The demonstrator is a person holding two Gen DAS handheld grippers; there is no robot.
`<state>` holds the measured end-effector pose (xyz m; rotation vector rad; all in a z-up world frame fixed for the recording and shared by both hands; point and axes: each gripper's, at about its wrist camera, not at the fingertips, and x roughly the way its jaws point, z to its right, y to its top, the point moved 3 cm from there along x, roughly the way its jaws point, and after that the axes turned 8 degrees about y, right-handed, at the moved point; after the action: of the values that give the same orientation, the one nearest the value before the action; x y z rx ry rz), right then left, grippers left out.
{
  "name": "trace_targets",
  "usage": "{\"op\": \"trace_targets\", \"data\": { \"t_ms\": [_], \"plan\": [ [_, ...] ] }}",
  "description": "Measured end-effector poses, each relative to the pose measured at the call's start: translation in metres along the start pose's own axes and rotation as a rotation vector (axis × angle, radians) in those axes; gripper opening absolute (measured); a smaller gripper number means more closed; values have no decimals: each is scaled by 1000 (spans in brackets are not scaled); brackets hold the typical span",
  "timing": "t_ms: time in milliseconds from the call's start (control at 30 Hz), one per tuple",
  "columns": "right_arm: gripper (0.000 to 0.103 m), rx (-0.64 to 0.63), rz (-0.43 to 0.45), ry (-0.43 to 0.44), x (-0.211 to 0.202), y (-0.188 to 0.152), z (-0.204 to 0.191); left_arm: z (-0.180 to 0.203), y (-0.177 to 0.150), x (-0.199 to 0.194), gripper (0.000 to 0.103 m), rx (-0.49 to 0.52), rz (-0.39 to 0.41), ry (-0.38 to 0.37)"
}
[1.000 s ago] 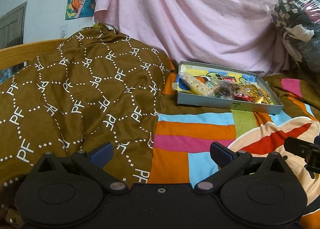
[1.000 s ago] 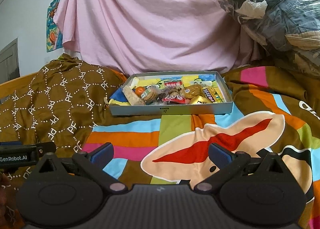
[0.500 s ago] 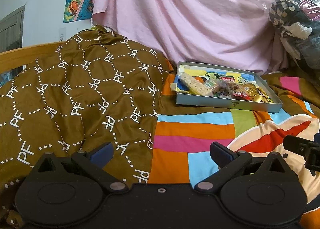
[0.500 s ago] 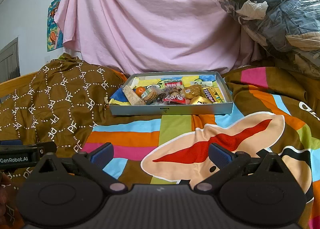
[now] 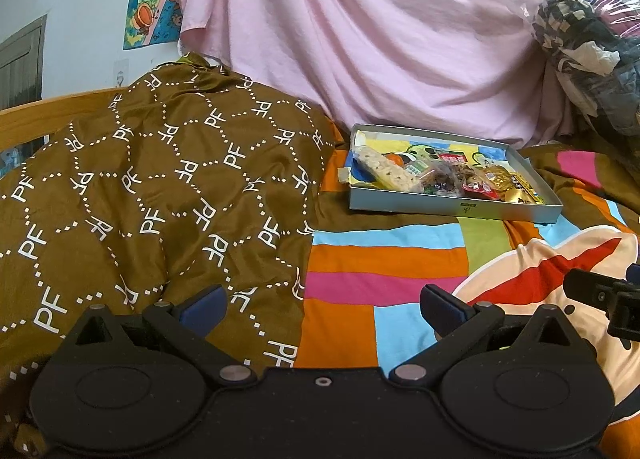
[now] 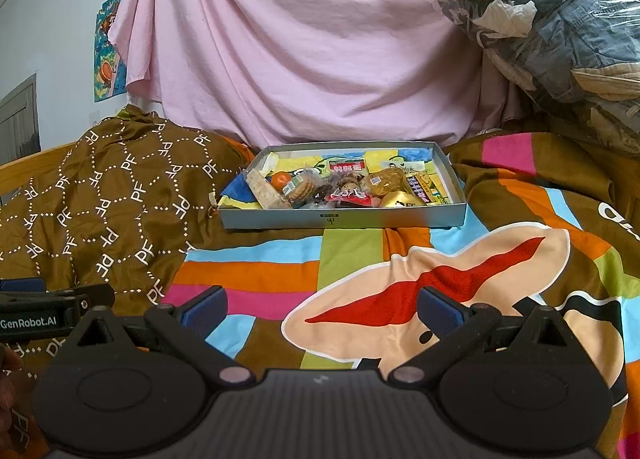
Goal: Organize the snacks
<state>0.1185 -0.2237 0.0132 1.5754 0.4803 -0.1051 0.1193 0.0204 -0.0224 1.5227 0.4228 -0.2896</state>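
Pink sheeting (image 6: 320, 59) hung across the back of the room, and a bed lay below it under a striped, brightly coloured cover (image 6: 256, 275). On that cover, toward 12 o'clock from the right gripper (image 6: 322, 307), sat a shallow grey box (image 6: 340, 218) holding the snacks (image 6: 344, 189): wrapped biscuits, a long pale bar, a red packet and a gold-foil piece crowded along its near wall. The right gripper hovered low over the cover with its blue-padded fingers (image 6: 206, 305) spread wide, holding nothing. The left gripper (image 5: 322, 305) was likewise spread apart and empty, and from it the box (image 5: 452, 207) lay near 1 o'clock. A brown quilt printed with "PF" (image 5: 160, 195) was heaped at about 10 o'clock, touching the box's left end. A clear bag of clothes (image 6: 552, 31) was piled at 2 o'clock.
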Motion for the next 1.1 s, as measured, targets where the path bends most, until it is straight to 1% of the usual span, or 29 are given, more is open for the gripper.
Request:
{"op": "trace_targets", "data": {
  "t_ms": [767,833,1000,1100],
  "plan": [
    [103,0,-1,0,0,0,0,1,1,-1,102,12,5,-1],
    [103,0,-1,1,0,0,0,1,2,-2,102,13,0,7],
    [103,0,-2,1,0,0,0,2,3,-5,102,31,20,38],
    [103,1,-2,1,0,1,0,2,3,-4,102,35,10,45]
  ]
}}
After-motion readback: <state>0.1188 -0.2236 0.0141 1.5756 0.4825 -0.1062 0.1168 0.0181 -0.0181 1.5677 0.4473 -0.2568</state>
